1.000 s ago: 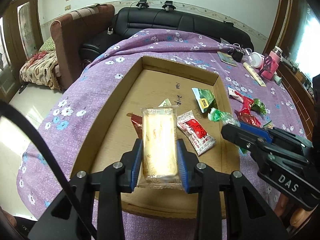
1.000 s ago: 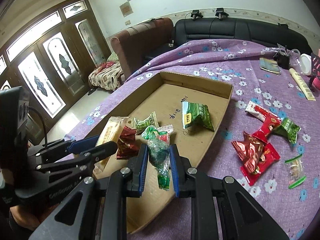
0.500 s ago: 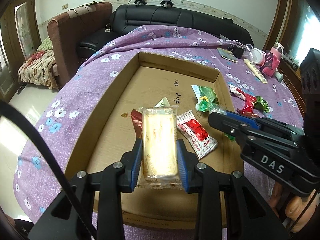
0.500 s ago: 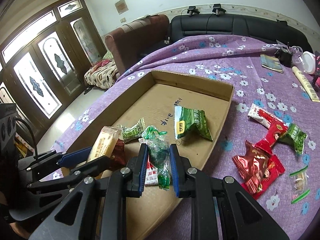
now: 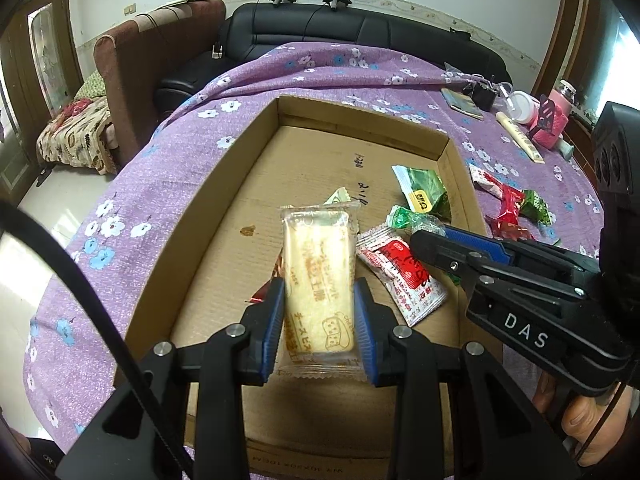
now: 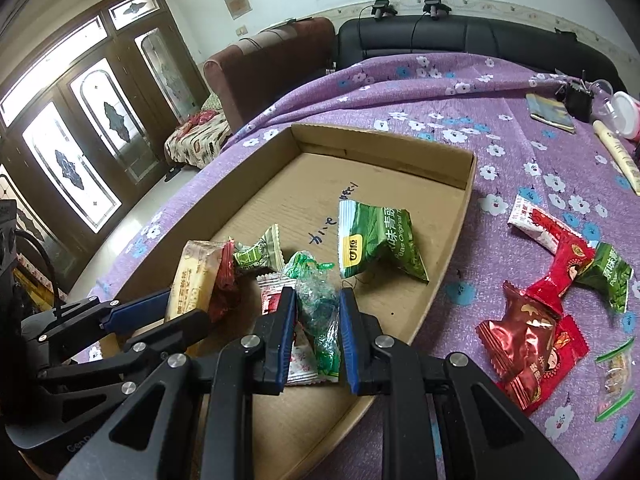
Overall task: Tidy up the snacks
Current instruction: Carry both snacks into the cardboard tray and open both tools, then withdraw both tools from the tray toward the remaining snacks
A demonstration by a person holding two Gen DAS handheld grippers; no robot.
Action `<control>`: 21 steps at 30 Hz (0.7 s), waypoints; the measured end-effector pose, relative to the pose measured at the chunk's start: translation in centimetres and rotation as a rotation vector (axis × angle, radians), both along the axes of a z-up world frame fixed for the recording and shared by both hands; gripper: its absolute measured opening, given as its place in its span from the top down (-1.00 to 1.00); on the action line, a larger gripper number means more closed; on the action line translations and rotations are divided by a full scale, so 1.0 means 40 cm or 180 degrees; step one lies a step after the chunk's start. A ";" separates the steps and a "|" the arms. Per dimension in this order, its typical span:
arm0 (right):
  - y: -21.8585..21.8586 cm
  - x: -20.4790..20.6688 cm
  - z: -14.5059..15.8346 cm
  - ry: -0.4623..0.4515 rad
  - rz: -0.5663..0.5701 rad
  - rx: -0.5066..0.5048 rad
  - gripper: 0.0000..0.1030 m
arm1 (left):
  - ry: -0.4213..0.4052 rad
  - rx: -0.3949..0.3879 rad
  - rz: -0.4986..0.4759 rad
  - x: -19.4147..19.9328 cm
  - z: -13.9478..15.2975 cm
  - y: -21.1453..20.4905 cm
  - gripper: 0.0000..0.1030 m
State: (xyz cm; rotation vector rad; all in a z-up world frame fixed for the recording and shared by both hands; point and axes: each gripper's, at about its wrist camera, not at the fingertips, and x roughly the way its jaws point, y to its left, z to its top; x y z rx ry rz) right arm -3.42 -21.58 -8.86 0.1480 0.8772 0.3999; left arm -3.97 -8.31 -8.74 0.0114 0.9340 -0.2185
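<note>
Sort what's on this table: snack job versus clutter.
Job: box, cracker pack in left gripper, green candy in right gripper, pea bag, red packets.
Clutter: booklet, tube, pink cup.

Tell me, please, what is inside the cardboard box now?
On the floor of the cardboard box lie a green pea packet, a small green candy, a dark red wrapper and a white-and-red sachet. The held snacks cover part of the floor.
</note>
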 end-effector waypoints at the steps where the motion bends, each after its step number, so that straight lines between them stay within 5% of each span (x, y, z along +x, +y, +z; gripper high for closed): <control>1: 0.001 0.002 -0.001 0.0003 0.0005 -0.0006 0.61 | 0.0011 0.0010 -0.0010 0.001 -0.002 -0.001 0.30; 3: 0.001 0.003 0.000 0.0006 0.0012 0.0008 0.60 | 0.0045 0.0007 0.0006 0.003 -0.006 -0.001 0.21; 7: -0.003 0.001 0.002 0.0026 0.0012 0.0026 0.59 | 0.0020 0.0007 0.0087 0.001 0.000 0.008 -0.35; 12: -0.023 -0.016 0.025 -0.0033 -0.0031 0.0110 0.54 | -0.0027 0.0002 0.0157 -0.004 0.021 0.022 -0.37; 16: -0.049 -0.039 0.047 -0.0107 -0.0105 0.0149 0.21 | -0.0051 -0.0024 0.0189 -0.010 0.035 0.024 -0.37; 21: -0.111 -0.087 0.074 -0.0221 -0.0259 0.0230 0.21 | -0.0100 -0.0018 0.0169 -0.027 0.052 0.008 -0.37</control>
